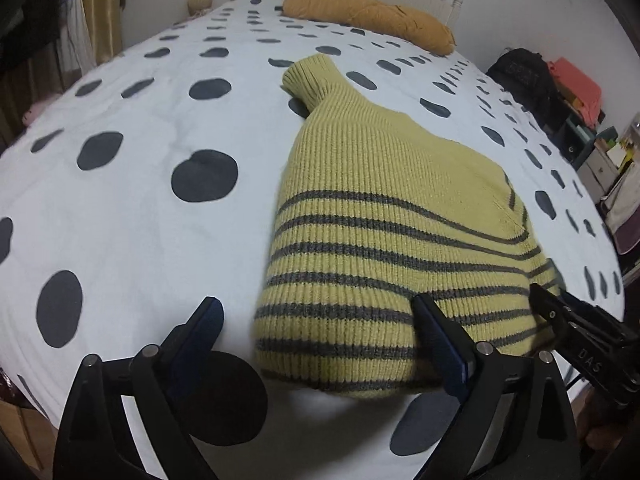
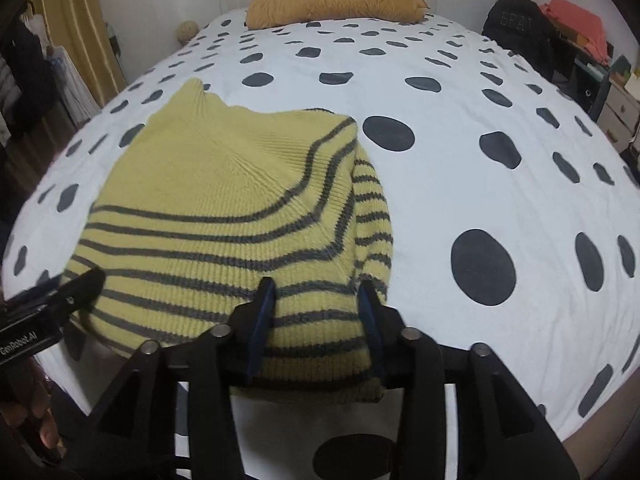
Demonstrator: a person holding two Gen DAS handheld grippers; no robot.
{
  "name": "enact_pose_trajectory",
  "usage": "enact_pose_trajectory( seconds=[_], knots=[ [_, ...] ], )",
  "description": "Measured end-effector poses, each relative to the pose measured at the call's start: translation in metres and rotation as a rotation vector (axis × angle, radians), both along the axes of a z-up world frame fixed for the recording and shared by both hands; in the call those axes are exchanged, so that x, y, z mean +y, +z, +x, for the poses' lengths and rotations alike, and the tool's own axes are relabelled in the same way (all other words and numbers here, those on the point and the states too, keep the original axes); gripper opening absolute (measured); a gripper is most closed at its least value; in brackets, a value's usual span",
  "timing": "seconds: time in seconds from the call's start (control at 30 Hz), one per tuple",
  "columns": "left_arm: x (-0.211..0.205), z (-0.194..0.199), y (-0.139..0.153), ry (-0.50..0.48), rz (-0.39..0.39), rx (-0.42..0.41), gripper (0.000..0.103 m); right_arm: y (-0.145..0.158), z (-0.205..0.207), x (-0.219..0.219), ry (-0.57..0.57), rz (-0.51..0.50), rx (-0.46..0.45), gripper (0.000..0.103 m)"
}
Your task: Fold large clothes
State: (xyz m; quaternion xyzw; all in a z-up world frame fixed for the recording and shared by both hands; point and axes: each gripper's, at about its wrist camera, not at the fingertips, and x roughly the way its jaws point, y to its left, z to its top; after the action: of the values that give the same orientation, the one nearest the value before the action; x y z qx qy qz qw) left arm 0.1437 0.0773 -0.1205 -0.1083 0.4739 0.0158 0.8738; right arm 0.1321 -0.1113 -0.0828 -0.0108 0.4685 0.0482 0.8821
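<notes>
Left wrist view shows a yellow-green ribbed sweater (image 1: 384, 216) with thin grey stripes lying on the bed (image 1: 132, 216), near its front edge. It is folded in on itself into a narrow bundle: the plain upper part ends in a ribbed turtleneck collar (image 1: 310, 80) pointing toward the headboard, and a striped sleeve lies folded along the right side. In the right wrist view the same sweater (image 2: 224, 216) sits left of centre, the sleeve doubled over along its right edge.

The left gripper (image 1: 320, 320) hangs low over the front edge of the bed with its jaws spread wide; the left finger is over bare bedding, the right finger touches the sweater's hem, and nothing is held. The right gripper (image 2: 316, 308) has its jaws narrower, straddling the sweater's hem and right corner, fingers pressed against the knit on either side; whether it truly grips the fabric I cannot tell. Each gripper appears at the edge of the other's view.

The bed has a white cover with dark grey spots. A mustard bolster pillow (image 2: 336, 2) lies across the head, well apart from the sweater. A black bag (image 2: 516, 28) and coral clothes (image 2: 576, 24) sit at the right side of the room.
</notes>
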Motion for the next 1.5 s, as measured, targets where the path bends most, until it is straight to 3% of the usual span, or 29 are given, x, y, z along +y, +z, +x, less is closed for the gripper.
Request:
enact_pose_trajectory(
  seconds=[0.1, 0.2, 0.27, 0.4, 0.5, 0.6, 0.67, 0.93, 1.07, 1.13, 1.2, 1.27, 1.3, 1.37, 1.5],
  knots=[
    [-0.003, -0.004, 0.013, 0.01, 0.051, -0.02, 0.095, 0.004, -0.004, -0.012, -0.032, 0.055, 0.002, 0.059],
    [-0.011, -0.011, 0.037, 0.013, 0.149, -0.076, 0.092, 0.035, -0.024, -0.007, -0.028, 0.053, -0.117, 0.052],
    [-0.016, -0.015, 0.048, 0.0, 0.155, -0.099, 0.092, 0.051, -0.034, -0.001, 0.004, 0.116, -0.166, 0.05],
    [-0.022, -0.02, 0.06, -0.012, 0.157, -0.118, 0.094, 0.059, -0.039, 0.01, 0.102, 0.253, -0.156, 0.042],
    [-0.021, -0.021, 0.058, -0.008, 0.151, -0.104, 0.094, 0.043, -0.035, 0.012, 0.068, 0.208, -0.121, 0.042],
    [-0.022, -0.018, 0.049, -0.011, 0.127, -0.069, 0.094, 0.009, -0.023, 0.002, 0.014, 0.13, -0.042, 0.031],
    [-0.024, -0.017, 0.046, -0.021, 0.126, -0.058, 0.094, -0.002, -0.022, 0.0, 0.015, 0.055, -0.061, 0.031],
    [-0.016, -0.021, 0.038, 0.002, 0.106, -0.025, 0.094, 0.015, -0.03, -0.008, -0.05, 0.027, -0.078, 0.031],
    [-0.008, -0.019, 0.032, 0.031, -0.001, -0.015, 0.094, 0.032, -0.038, -0.006, -0.027, 0.095, -0.108, 0.037],
    [-0.016, -0.014, 0.025, 0.013, 0.05, 0.001, 0.095, 0.024, -0.033, 0.001, -0.019, 0.057, -0.087, 0.042],
    [-0.02, -0.011, 0.012, 0.002, 0.079, 0.013, 0.103, 0.006, -0.024, 0.003, -0.026, -0.003, -0.039, 0.043],
    [-0.015, -0.01, 0.005, 0.013, 0.04, 0.032, 0.103, -0.006, -0.018, -0.007, -0.046, 0.008, -0.017, 0.059],
    [-0.012, -0.012, 0.006, 0.021, 0.019, 0.034, 0.103, -0.006, -0.018, -0.013, -0.055, 0.039, -0.005, 0.06],
    [-0.009, -0.015, 0.013, 0.028, 0.025, 0.027, 0.103, 0.006, -0.023, -0.017, -0.062, 0.066, -0.013, 0.06],
    [-0.01, -0.02, 0.031, 0.026, 0.045, 0.017, 0.102, 0.038, -0.035, -0.002, -0.047, -0.017, -0.062, 0.066]
  ],
)
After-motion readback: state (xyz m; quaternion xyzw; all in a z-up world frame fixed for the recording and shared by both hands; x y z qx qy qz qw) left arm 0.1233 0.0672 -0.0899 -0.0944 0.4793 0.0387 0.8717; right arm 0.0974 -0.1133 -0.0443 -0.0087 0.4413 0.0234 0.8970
